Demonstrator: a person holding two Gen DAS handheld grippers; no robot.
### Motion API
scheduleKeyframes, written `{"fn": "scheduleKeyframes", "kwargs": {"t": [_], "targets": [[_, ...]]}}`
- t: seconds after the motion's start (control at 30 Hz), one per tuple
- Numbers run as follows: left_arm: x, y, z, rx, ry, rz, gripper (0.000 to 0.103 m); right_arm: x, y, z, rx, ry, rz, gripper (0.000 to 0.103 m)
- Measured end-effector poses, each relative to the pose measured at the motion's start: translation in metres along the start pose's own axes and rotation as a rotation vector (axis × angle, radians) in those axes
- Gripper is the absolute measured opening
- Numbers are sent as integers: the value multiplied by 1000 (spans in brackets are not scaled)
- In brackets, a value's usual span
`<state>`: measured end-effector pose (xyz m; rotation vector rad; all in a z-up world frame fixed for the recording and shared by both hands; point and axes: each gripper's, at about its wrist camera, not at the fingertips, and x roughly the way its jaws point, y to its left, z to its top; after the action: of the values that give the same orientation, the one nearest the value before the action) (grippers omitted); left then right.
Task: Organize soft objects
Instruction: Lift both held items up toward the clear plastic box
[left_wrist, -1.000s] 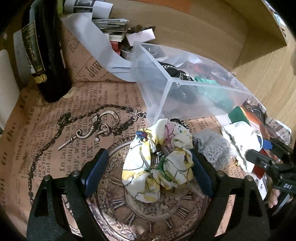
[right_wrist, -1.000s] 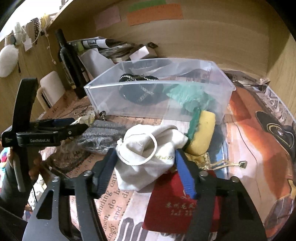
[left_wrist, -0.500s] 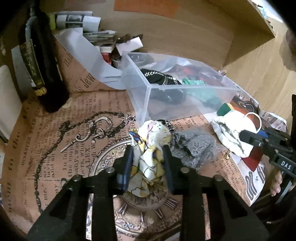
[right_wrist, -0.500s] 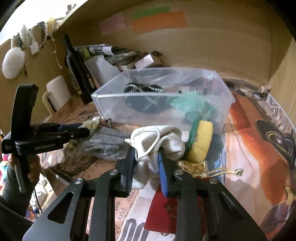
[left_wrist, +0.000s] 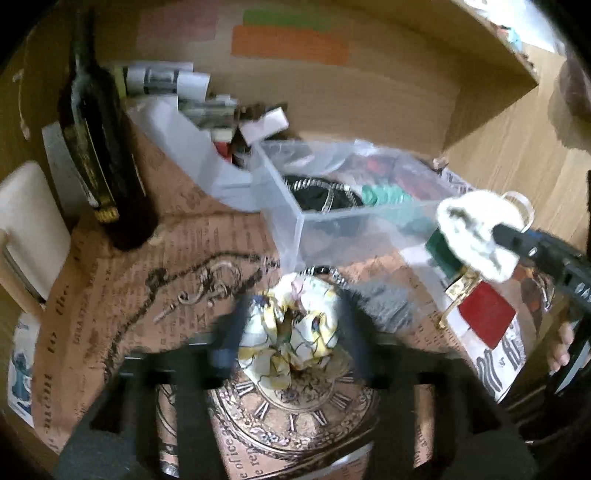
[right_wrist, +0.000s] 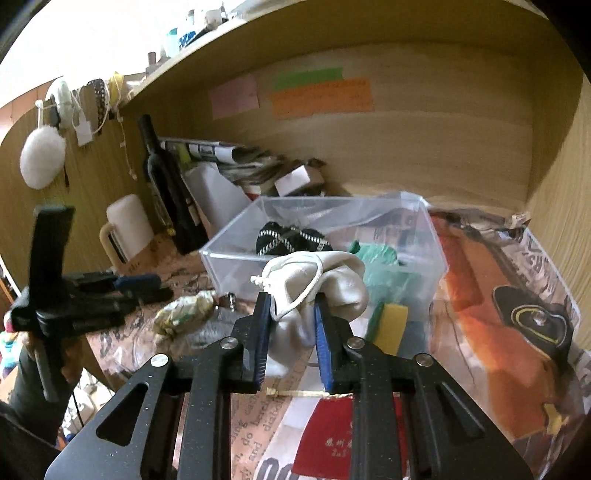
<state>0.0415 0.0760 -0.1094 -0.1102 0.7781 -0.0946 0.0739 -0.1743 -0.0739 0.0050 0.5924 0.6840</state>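
Observation:
My right gripper is shut on a white drawstring pouch and holds it in the air in front of the clear plastic bin; the pouch also shows in the left wrist view. My left gripper is blurred; its fingers stand apart on either side of a floral scrunchie that lies on the printed paper. In the right wrist view the scrunchie lies just clear of the left fingertips. The bin holds a black item and a green one.
A dark wine bottle stands at the back left beside a white mug. A grey cloth, a yellow-green sponge, a red pouch and a gold pouch lie in front of the bin. Papers are stacked at the back wall.
The right gripper has lifted the white pouch off the table toward the bin. The left fingers, closed on the scrunchie half a second ago, have spread apart, and the scrunchie lies on the paper.

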Motion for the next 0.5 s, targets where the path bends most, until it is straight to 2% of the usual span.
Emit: {"fn": "scheduleKeyframes", "kwargs": {"t": [0.07,0.2,0.3,0.33,0.4,0.5], "targets": [[8,2,-4,-15,20,-7,68,-1,-2,1,6,-5,-3,20],[39,11,-11,-58,112,-22,68,2,-6,-2,17,9,-4,20],[45,15,-14,-76,96,-23,67,5,-7,-4,22,19,-5,20],[45,16,-14,-79,91,-22,64,5,-7,-4,22,20,-7,20],[43,17,-15,-84,88,-33,43,5,-8,-4,25,20,-9,20],[41,18,-16,-87,86,-26,30,5,-10,-3,23,15,-9,20]]}}
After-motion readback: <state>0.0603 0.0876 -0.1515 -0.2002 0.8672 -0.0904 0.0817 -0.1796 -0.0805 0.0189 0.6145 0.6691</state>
